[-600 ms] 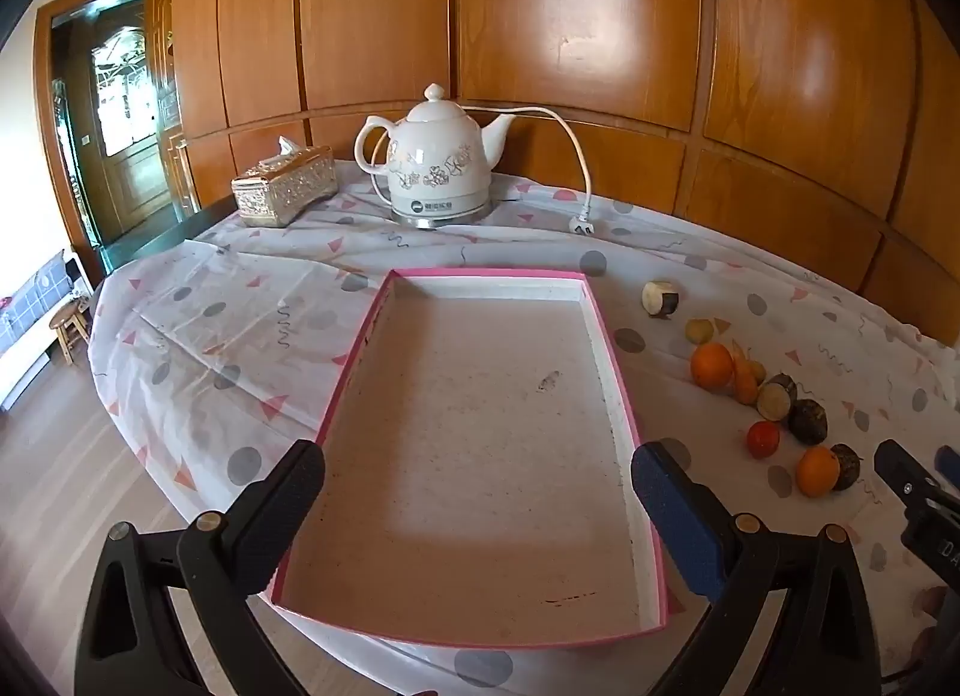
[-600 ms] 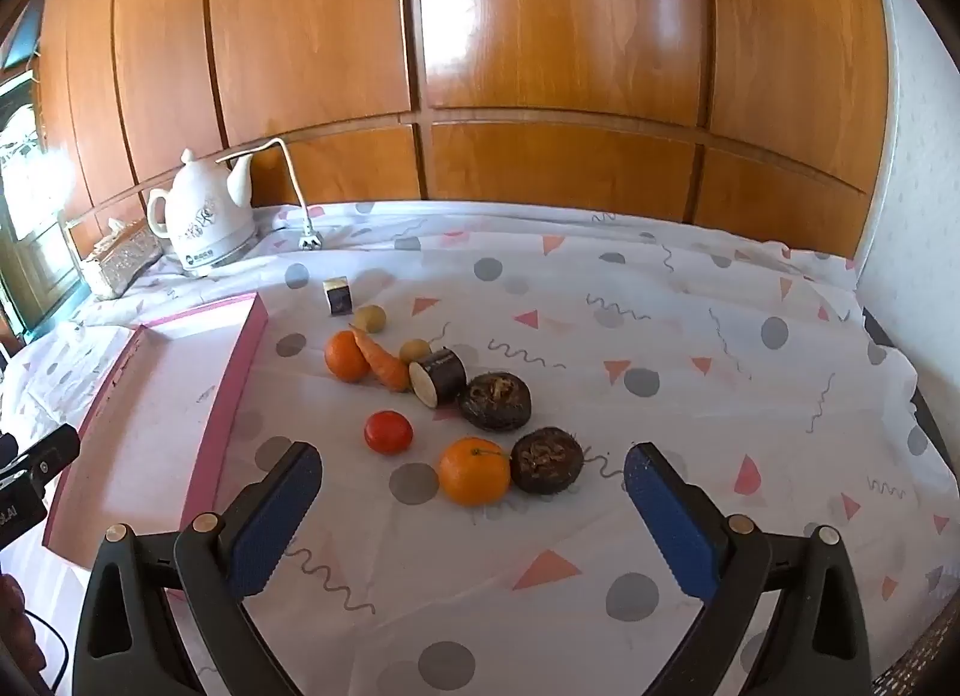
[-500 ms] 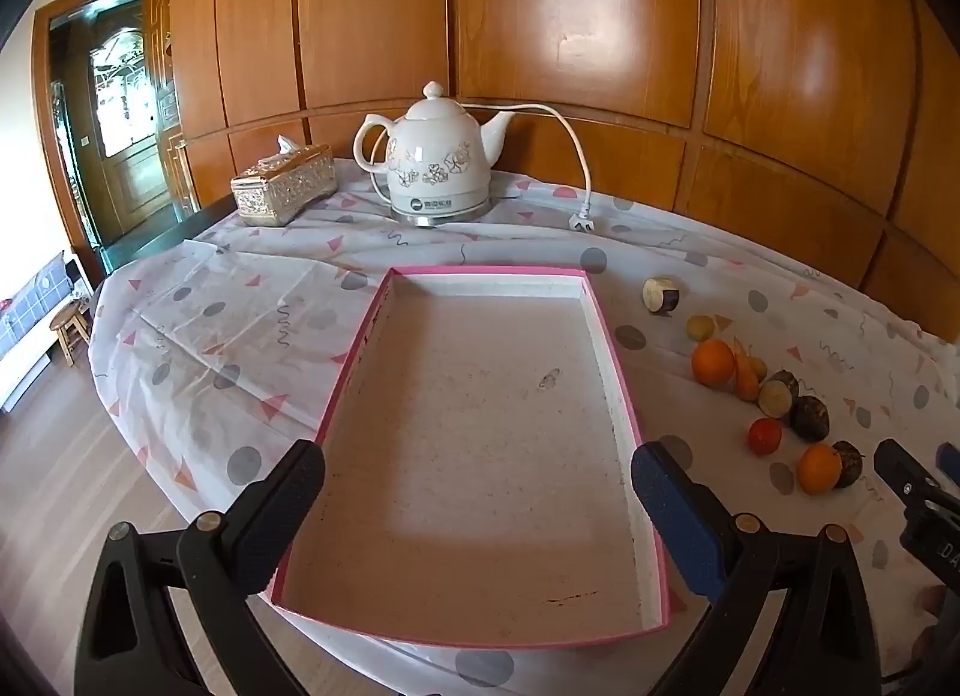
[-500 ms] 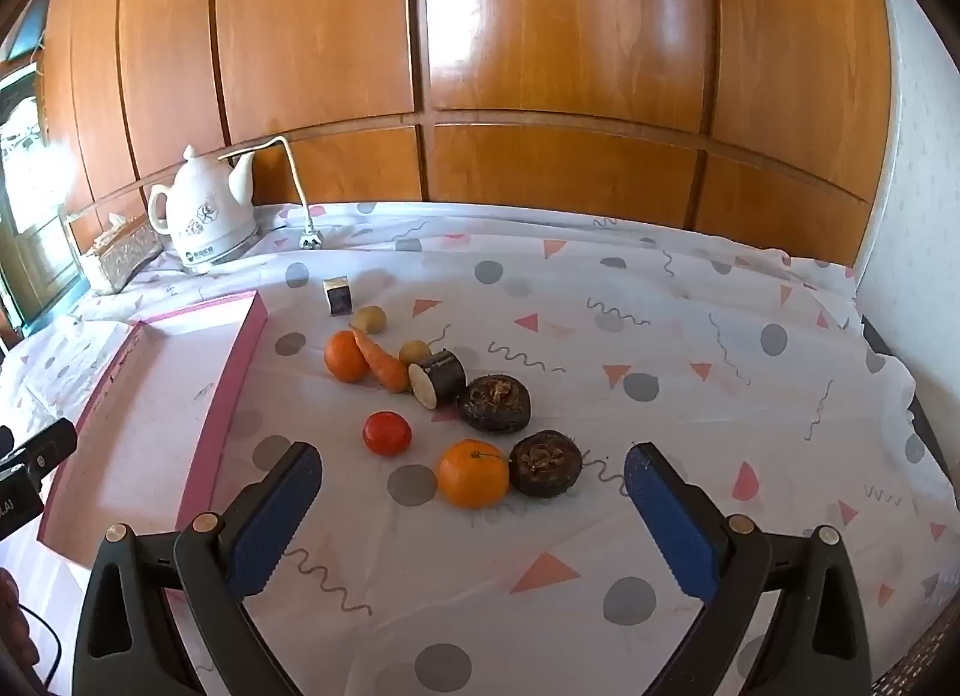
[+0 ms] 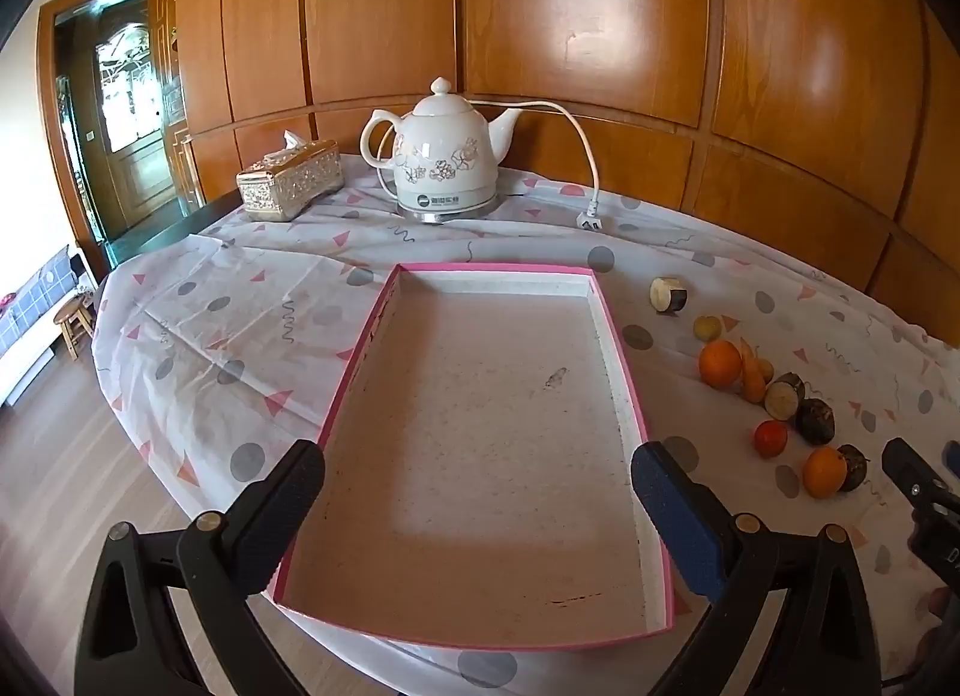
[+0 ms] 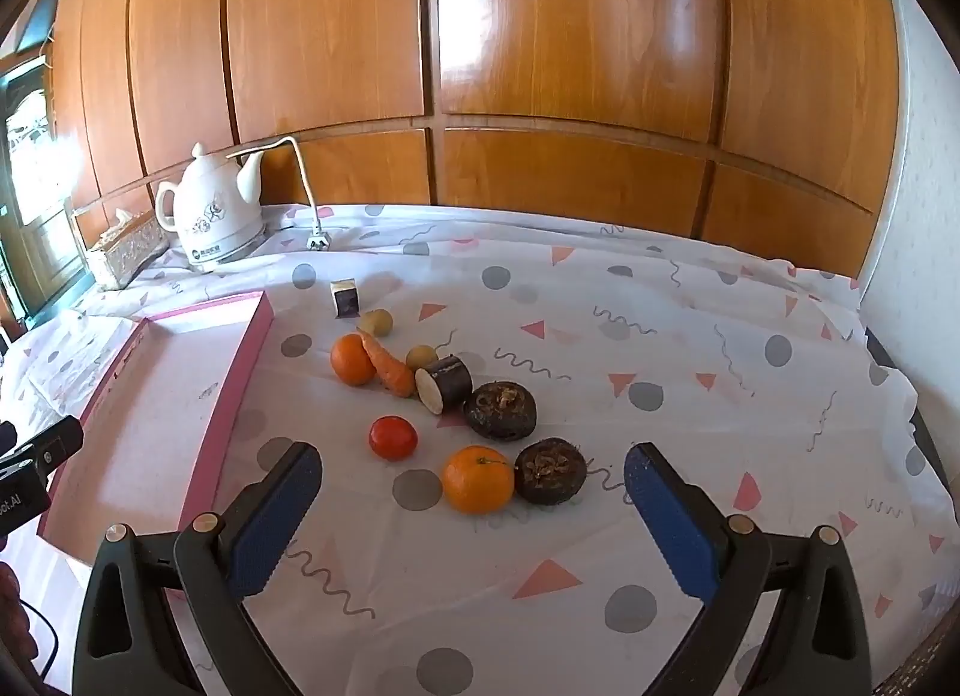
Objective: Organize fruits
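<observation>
Left wrist view: a bench (image 5: 198,336) under a white cloth printed with grey dots, pink triangles and squiggles stands against a wall of glossy wooden panels (image 5: 600,36). A wooden door (image 5: 129,114) with glass panes is at far left, and a small stool (image 5: 73,317) stands on the wood floor below it. At the back of the bench are a white floral electric kettle (image 5: 441,159), its cord and plug (image 5: 591,222) lying loose on the cloth, and a silvery tissue box (image 5: 291,180) just beside it. A shallow pink-edged tray (image 5: 360,360) lies with its long axis running away from the camera, empty. The left claw (image 5: 477,495) hangs over the tray's near end, spread wide, nothing between its fingers. The fruits lie in a loose row to the right of the tray, apart from it.

Right wrist view: the same cloth fills the frame, a white wall at right. The right claw (image 6: 471,501) is spread wide above the cloth, holding nothing. Just beyond it lie an orange (image 6: 478,479) touching a dark round fruit (image 6: 551,471), a tomato (image 6: 393,438), a second dark round fruit (image 6: 500,411), a cut dark-skinned piece (image 6: 445,384) with its pale face turned left, and a carrot (image 6: 390,371) lying diagonally, thin end toward the back left, against another orange (image 6: 352,359). The tray's corner is at left.
</observation>
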`<state>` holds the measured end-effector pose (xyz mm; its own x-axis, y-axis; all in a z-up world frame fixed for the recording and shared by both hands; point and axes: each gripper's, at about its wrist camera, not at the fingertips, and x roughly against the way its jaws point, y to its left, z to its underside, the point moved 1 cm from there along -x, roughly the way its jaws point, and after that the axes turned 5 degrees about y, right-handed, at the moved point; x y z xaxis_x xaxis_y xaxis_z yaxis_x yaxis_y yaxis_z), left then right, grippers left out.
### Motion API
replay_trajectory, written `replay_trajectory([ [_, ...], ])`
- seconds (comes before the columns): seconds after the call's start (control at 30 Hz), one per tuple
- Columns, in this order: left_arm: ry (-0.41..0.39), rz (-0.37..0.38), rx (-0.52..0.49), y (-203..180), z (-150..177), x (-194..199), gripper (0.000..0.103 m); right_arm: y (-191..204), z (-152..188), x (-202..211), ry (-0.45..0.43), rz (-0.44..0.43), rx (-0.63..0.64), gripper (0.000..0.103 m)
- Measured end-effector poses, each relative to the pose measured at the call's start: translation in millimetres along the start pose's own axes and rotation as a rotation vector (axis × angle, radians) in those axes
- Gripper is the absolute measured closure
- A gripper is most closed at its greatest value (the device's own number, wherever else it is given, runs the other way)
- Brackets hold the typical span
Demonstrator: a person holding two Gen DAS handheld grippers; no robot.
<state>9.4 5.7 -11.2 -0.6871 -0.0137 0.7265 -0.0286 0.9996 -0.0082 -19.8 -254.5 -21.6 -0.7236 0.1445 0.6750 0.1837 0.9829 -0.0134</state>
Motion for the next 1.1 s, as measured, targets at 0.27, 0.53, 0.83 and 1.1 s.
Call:
replay_trajectory([
  [0.27,-0.011,0.006,0.003,1,0,7,0.0,-1,-2,5,-0.015,0.001,0.004,0.0],
  [0.53,-0.02,0.02,0.0,-1,-1,13,0.0,-5,-4,12,-0.037,0.016,-0.003,0.0],
  [0.83,-0.019,0.025,0.0,-2,-2,13,0.0,-7,-6,12,-0.04,0.018,-0.005,0.0],
  [1.1,-0.018,0.025,0.001,-2,-2,13,0.0,-4,-5,11,-0.036,0.014,0.008,0.0],
])
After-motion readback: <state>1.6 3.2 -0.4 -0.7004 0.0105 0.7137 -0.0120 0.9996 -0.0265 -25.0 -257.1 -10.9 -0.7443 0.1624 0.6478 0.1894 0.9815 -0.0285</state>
